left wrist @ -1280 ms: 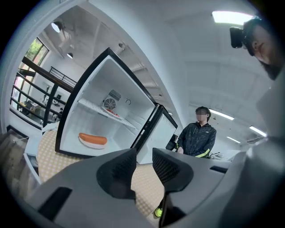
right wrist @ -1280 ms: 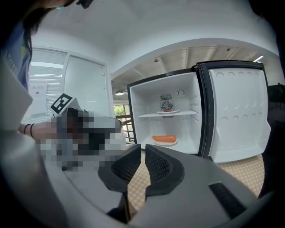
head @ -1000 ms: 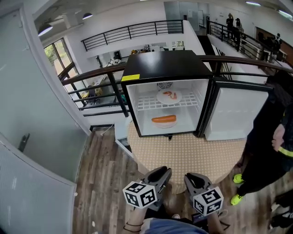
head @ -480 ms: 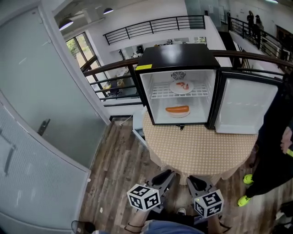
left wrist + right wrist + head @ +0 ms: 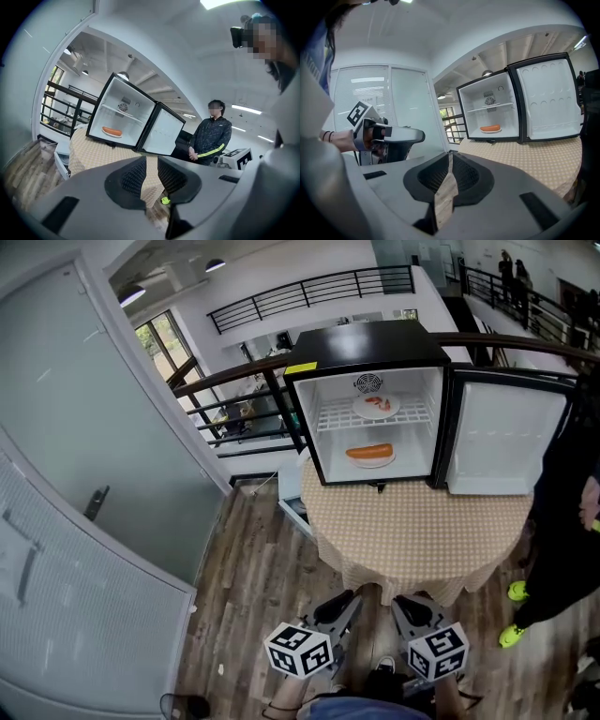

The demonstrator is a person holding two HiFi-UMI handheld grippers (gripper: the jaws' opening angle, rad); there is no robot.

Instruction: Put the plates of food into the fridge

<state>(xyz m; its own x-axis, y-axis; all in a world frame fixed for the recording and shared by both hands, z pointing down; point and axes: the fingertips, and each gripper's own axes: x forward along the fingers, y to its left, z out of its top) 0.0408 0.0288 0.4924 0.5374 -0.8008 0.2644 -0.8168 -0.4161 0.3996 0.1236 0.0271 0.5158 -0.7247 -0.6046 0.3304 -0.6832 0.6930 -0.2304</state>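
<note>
Hovering low over the wooden floor [image 5: 253,587], short of the table [image 5: 422,540], both grippers are carrying nothing. The left gripper [image 5: 339,601] is showing a narrow slit between its jaws, and the right gripper [image 5: 417,604] is resting with its tips together. Judging by the bare cloth, nothing is waiting on the table to be fetched. Beyond it, the fridge [image 5: 366,338] is standing with its door [image 5: 506,442] swung wide. Both plates are sitting inside: the sausage plate [image 5: 370,456] on the bottom and the second plate [image 5: 377,406] on the wire shelf above.
</note>
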